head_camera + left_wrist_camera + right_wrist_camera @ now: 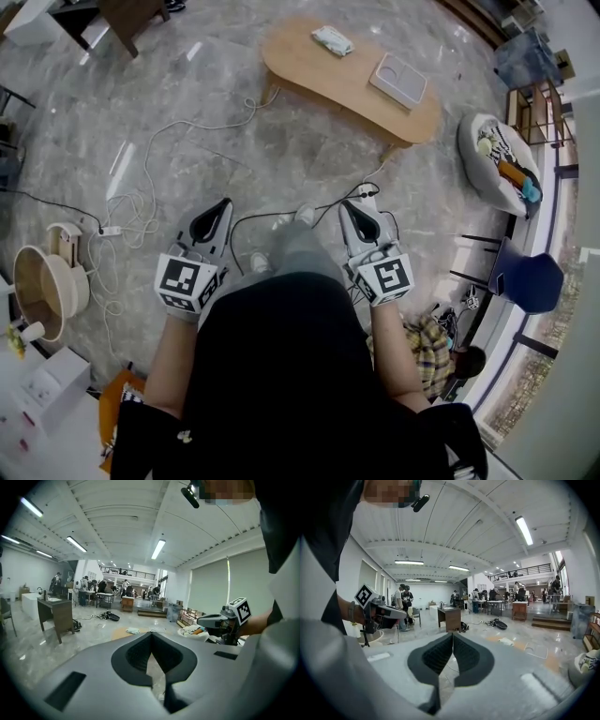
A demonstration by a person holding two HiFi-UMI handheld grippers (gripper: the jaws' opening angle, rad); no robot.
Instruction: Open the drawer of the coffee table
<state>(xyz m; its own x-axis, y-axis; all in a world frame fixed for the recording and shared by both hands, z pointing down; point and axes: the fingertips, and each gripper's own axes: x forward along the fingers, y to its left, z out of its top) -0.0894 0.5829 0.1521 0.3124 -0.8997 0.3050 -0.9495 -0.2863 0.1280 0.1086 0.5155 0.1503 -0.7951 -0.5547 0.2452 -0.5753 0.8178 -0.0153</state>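
Observation:
The light wooden coffee table [323, 75] stands on the marble floor, well ahead of me. Its rounded top faces the camera and no drawer front shows. It appears small and far off in the left gripper view [123, 633] and low at the right in the right gripper view [543, 660]. My left gripper [223, 203] and right gripper [347, 204] hang side by side in front of my legs, far short of the table. Both are shut with nothing between their dark pads, as seen for the left gripper [151, 634] and the right gripper [453, 635].
A white packet [332, 40] and a flat white box [398, 80] lie on the tabletop. Cables [141, 202] and a power strip [111, 231] trail over the floor. A wooden stool [47, 286] stands left, a white pouf [502, 164] and a blue chair [530, 279] right.

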